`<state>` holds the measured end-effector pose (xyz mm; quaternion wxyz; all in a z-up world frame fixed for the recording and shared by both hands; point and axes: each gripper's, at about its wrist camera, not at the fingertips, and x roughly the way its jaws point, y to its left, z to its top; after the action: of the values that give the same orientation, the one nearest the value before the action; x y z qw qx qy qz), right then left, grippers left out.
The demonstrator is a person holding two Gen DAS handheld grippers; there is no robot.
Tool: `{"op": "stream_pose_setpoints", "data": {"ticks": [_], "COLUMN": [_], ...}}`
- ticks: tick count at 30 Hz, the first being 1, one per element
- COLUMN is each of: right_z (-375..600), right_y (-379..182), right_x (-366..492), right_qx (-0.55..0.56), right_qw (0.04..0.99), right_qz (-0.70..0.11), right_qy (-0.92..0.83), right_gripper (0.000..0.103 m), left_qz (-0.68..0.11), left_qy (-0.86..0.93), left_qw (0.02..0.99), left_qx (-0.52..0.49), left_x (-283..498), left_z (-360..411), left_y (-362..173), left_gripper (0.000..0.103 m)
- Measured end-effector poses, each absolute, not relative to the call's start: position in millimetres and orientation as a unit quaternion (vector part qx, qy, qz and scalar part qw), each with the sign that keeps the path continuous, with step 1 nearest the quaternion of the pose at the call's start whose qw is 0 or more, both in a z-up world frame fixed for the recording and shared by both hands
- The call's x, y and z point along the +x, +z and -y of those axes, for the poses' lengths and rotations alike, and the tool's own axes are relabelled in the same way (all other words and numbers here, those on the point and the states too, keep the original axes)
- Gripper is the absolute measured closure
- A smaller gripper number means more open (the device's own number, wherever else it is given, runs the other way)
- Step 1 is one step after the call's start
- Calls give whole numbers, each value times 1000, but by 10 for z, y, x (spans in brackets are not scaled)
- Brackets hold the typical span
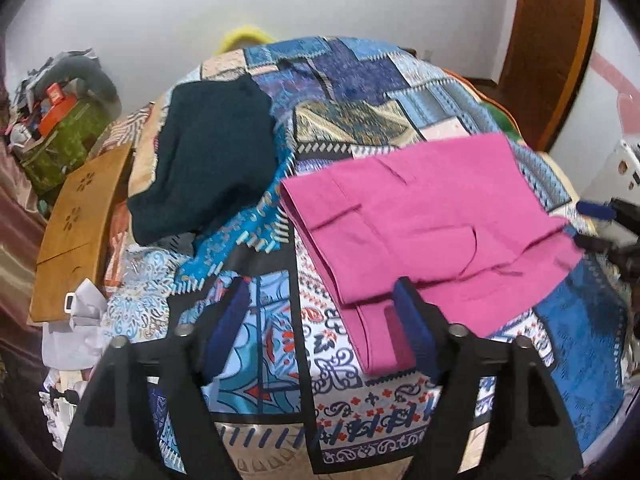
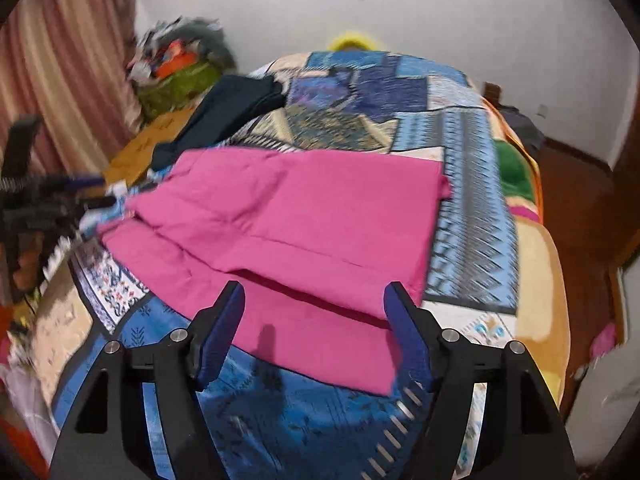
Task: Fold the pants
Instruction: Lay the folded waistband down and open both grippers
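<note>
Both claws released: left claw (image 1: 320,320) and right claw (image 2: 314,320) spread over folded pink pants (image 1: 420,220) on bed (image 1: 580,340). Risk of layers slipping apart if snagged by a pad while withdrawing

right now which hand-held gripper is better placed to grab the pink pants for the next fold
Right. The right hand-held gripper is open with the pink pants' near edge between its fingers. The left hand-held gripper is open mostly over the bedspread, beside the pants.
</note>
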<state>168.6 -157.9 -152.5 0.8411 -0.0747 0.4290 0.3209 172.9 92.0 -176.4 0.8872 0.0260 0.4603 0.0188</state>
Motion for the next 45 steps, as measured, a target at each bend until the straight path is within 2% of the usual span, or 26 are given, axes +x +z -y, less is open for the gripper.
{"op": "stream_pose_setpoints", "data": {"ticks": [2, 5, 10, 11, 13, 15, 17, 18, 24, 25, 27, 29, 30, 31, 33, 37, 45], "right_z": [1450, 1265, 1080, 1058, 1012, 962, 932, 918, 973, 1001, 1043, 1081, 1103, 1123, 1143, 1188, 1267], "right_y": [-1580, -1684, -1789, -1793, -1826, -1871, -1886, -1893, -1727, -1677, -1594, -1536, -1510, -1487, -1457, -1419, -1437], "right_x": [1703, 1737, 1818, 1837, 1876, 1908, 1946, 1961, 1951, 1947, 1953, 1950, 1939, 1925, 1895, 1796, 1588], "right_qx": [-102, -145, -188, -191, -199, -202, -201, -202, -174, -167, -154, -143, -140, -136, -133, -135, -127], "right_qw": [834, 821, 805, 803, 796, 788, 786, 785, 810, 816, 824, 830, 832, 833, 834, 834, 829], "right_qz": [-432, -440, -453, -453, -461, -469, -471, -472, -436, -428, -418, -411, -408, -406, -404, -399, -404], "right_qy": [328, 334, 335, 336, 339, 344, 347, 347, 350, 351, 351, 350, 350, 350, 352, 357, 365], "right_gripper": [35, 35, 39, 41, 58, 68, 82, 94, 98, 98, 99, 99, 99, 99, 99, 99, 99], "left_qz": [-452, -450, -463, -464, -469, -478, -487, -491, -484, -483, -480, -469, -465, -462, -458, -449, -463], "left_qy": [20, 12, -14, -20, -35, -49, -60, -65, -72, -76, -85, -83, -81, -79, -85, -99, -115], "left_qw": [891, 892, 884, 883, 879, 873, 866, 863, 859, 858, 858, 862, 864, 866, 869, 874, 867], "left_qx": [32, 45, 67, 73, 80, 84, 92, 103, 151, 155, 159, 171, 174, 175, 168, 161, 144], "left_x": [1749, 1814, 1942, 1964, 2005, 2039, 2062, 2070, 2091, 2104, 2118, 2117, 2114, 2110, 2103, 2046, 1867], "left_z": [-887, -778, -551, -501, -407, -321, -222, -158, 76, 107, 150, 198, 211, 225, 237, 240, 245], "left_y": [-1718, -1699, -1774, -1800, -1853, -1918, -1995, -2040, -2122, -2120, -2108, -2079, -2065, -2045, -2001, -1925, -1898], "left_gripper": [16, 11, 11, 11, 11, 11, 11, 11, 12, 15, 28, 52, 59, 73, 85, 92, 93]}}
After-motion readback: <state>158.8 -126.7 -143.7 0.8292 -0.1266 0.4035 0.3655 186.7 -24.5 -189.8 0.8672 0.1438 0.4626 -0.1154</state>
